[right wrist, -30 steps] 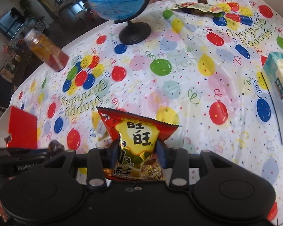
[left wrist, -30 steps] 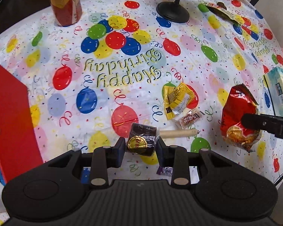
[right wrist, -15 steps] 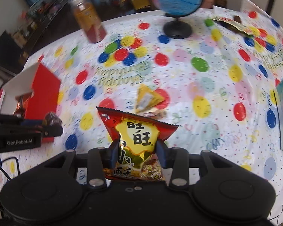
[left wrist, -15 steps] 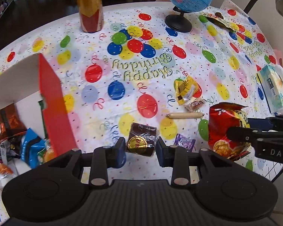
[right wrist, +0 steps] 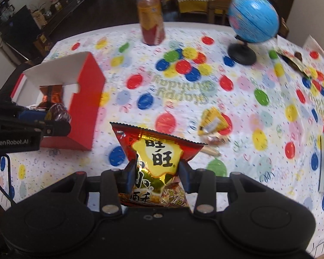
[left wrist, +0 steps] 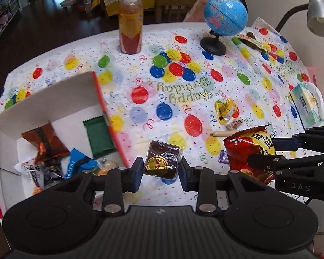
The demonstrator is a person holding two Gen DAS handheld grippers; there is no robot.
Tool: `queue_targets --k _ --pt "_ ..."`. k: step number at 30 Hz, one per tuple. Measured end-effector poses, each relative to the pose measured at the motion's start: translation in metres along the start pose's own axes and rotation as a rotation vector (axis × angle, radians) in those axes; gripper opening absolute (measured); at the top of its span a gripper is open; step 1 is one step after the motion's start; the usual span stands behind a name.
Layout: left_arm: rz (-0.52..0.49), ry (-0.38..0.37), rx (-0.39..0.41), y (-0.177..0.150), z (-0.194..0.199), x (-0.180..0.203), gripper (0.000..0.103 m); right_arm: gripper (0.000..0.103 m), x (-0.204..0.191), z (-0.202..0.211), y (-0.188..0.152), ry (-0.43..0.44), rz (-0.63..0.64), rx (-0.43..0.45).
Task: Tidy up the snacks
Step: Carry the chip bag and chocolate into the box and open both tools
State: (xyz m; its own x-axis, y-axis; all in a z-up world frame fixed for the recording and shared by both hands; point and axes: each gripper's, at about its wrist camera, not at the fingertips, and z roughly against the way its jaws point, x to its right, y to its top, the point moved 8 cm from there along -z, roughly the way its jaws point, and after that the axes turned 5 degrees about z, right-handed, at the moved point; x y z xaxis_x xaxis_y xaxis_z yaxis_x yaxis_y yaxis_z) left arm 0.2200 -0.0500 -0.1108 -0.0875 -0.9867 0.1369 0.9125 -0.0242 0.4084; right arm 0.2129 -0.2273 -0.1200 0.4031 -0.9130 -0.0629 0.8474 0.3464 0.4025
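My left gripper [left wrist: 161, 170] is shut on a brown wrapped cake with a gold seal [left wrist: 163, 161], held above the table just right of the red box [left wrist: 101, 105]. The box is open and holds several snack packets [left wrist: 54, 151]. My right gripper [right wrist: 155, 173] is shut on a red and gold snack bag [right wrist: 157, 151], also seen in the left wrist view [left wrist: 248, 149]. The right wrist view shows the left gripper with the cake [right wrist: 58, 113] beside the box [right wrist: 84, 105]. A yellow packet [left wrist: 224, 110], a small candy [left wrist: 234, 124] and a sausage stick [left wrist: 223, 133] lie on the table.
A juice bottle [left wrist: 130, 23] and a globe [left wrist: 224, 19] stand at the far edge. A tissue pack [left wrist: 306, 103] lies at the right edge. A flat wrapper [left wrist: 250, 41] lies by the globe. A lamp [left wrist: 317, 15] rises at the far right. A purple candy [left wrist: 223, 156] lies near the bag.
Both grippers have lifted and pulled back with their snacks and swung left. The open box with its packets has come fully into view on the left.
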Motion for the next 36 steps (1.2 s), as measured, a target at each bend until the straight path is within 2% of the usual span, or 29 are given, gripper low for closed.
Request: queue_targets --k 9,18,28,36 --pt "0.051 0.033 0.044 -0.002 0.025 -0.064 0.033 0.039 -0.062 0.002 0.035 0.010 0.081 0.038" --pt "0.136 0.095 0.054 -0.005 0.033 -0.138 0.033 0.039 -0.126 -0.015 0.072 0.044 0.162 0.059" --pt "0.209 0.135 -0.020 -0.015 0.006 -0.201 0.033 0.039 -0.172 -0.054 0.111 0.052 0.215 0.043" --pt "0.182 0.093 -0.103 -0.024 -0.027 -0.210 0.033 0.039 -0.200 -0.104 0.126 0.065 0.246 -0.029"
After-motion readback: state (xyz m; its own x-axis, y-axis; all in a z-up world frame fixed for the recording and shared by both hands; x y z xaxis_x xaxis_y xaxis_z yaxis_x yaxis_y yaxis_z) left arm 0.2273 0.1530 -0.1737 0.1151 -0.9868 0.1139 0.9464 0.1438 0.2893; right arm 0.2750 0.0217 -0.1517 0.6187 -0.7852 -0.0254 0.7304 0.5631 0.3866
